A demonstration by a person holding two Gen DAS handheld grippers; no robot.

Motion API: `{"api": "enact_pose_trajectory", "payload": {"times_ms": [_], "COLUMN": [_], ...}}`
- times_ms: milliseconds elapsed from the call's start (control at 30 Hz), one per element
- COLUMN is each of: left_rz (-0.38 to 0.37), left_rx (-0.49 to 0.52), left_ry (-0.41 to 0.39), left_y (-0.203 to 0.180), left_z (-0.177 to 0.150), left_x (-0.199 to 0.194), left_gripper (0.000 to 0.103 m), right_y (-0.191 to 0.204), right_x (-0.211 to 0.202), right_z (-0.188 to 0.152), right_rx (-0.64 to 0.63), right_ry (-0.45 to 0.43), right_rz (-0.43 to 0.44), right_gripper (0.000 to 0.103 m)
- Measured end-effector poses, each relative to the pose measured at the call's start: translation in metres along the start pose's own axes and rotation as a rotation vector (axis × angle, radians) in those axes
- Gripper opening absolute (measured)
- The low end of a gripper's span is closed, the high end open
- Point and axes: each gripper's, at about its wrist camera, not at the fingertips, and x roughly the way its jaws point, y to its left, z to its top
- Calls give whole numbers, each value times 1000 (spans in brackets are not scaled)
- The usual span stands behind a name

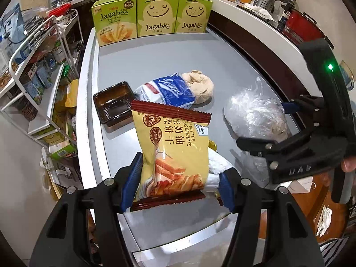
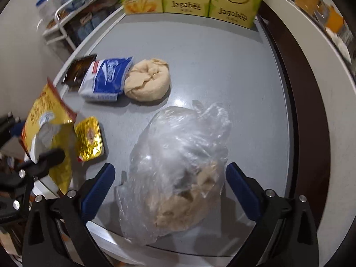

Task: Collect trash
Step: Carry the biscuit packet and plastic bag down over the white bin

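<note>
Left tool (image 1: 178,182): clamped on yellow foil biscuit packet (image 1: 171,146), held above grey bench (image 1: 178,62). Right tool (image 2: 170,189): jaws wide, straddling crumpled clear plastic bag (image 2: 178,155) on bench near edge, pads clear of it.

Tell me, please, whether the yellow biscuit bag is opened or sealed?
Opened: the biscuit bag shows a torn mouth with white lining in the right wrist view.
</note>
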Motion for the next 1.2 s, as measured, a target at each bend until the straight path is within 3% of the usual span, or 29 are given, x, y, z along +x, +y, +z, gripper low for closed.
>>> {"api": "enact_pose_trajectory", "payload": {"times_ms": [100,267,433,933,1200], "left_rz": [-6,-8,3,7,3], "left_rx": [-23,-57,-58,-65,-35], "left_ry": [8,13,6,-64,-86], "left_y": [5,11,11,-2,-12], "left_z": [-4,-8,-12,-22,-41], "left_x": [2,1,-6,-42,-70], "left_gripper": [62,62,62,62,62], "right_y": [-8,-12,-8,4,14], "right_x": [2,3,-5,-70,-100], "right_z": [-1,-7,-10,-34,-61], "right_rx": [59,85,84,66,37], "right_ry": [-11,-15,-32,-153,-161], "right_rz": [57,63,68,144,207], "right_gripper": [96,66,52,50,50]}}
